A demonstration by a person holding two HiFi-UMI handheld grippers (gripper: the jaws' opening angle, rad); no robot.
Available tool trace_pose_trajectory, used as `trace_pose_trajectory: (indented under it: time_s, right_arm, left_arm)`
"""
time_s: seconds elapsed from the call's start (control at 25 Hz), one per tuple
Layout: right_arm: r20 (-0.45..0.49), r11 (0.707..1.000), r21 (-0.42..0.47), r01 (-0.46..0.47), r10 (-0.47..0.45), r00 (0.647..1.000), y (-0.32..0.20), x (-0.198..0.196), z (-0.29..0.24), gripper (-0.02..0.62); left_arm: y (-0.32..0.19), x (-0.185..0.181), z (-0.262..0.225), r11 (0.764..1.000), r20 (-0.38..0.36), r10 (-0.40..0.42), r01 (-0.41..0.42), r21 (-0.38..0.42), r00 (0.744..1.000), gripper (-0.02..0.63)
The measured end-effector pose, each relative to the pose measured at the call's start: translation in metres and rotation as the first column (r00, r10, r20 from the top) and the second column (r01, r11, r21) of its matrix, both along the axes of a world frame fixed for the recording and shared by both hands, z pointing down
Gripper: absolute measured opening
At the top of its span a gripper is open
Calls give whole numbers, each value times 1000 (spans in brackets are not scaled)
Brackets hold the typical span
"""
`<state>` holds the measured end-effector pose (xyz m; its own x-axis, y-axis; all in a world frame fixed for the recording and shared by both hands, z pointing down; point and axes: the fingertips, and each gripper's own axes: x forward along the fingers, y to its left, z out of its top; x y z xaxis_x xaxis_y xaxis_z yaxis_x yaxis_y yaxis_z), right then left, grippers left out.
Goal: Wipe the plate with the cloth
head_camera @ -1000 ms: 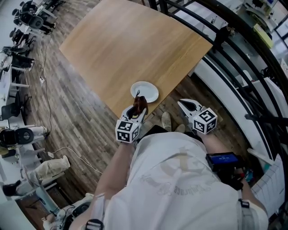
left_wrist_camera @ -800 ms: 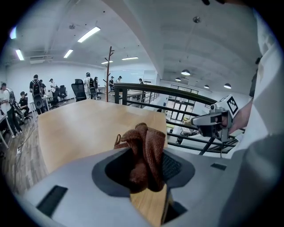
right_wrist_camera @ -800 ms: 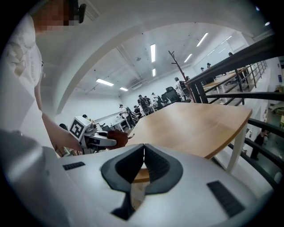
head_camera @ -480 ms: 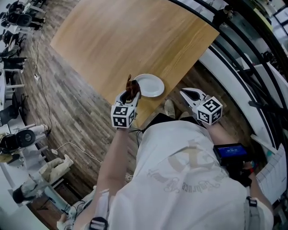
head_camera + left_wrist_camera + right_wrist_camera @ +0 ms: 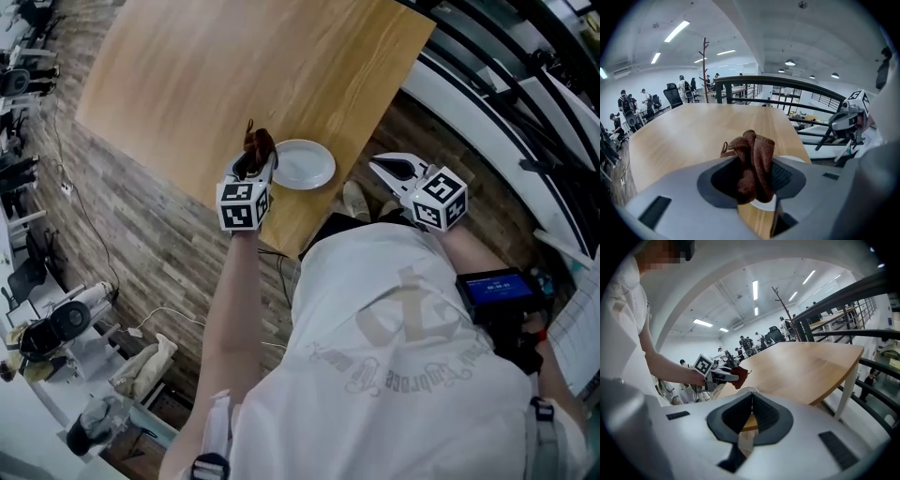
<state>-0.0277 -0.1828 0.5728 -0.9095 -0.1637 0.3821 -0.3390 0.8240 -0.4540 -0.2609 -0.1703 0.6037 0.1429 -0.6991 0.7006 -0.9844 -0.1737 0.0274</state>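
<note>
Your left claw (image 5: 255,161) pinches the bunched cloth (image 5: 258,143), poised to wipe the plate (image 5: 302,164) just to its right on the tabletop (image 5: 234,75); right claw (image 5: 375,161), pressed together and empty, hangs off the edge.

A light wooden tabletop (image 5: 244,84) stands on a dark plank floor (image 5: 141,253) in an open-plan workspace, bordered on one side by a black railing (image 5: 787,85). Beyond it, a bare coat stand (image 5: 704,70) rises near a group of people (image 5: 628,105) and office chairs (image 5: 672,96), under strip ceiling lights (image 5: 675,30).
</note>
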Motion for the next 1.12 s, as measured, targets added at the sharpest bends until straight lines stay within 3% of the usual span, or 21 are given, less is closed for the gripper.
trace_pose_trajectory:
  time_s: [0.32, 0.84, 1.12]
  right_arm:
    - [-9, 1000, -2, -25, 25, 1000, 0, 6, 3, 14]
    - [-7, 999, -7, -37, 37, 999, -4, 3, 3, 14]
    - [-13, 998, -10, -54, 54, 998, -8, 9, 4, 14]
  left_arm:
    - [-1, 10, 23, 988, 51, 112, -106, -109, 992, 170]
    - [41, 28, 13, 979, 46, 132, -122, -166, 990, 170]
    - [24, 33, 17, 976, 43, 153, -145, -160, 987, 170]
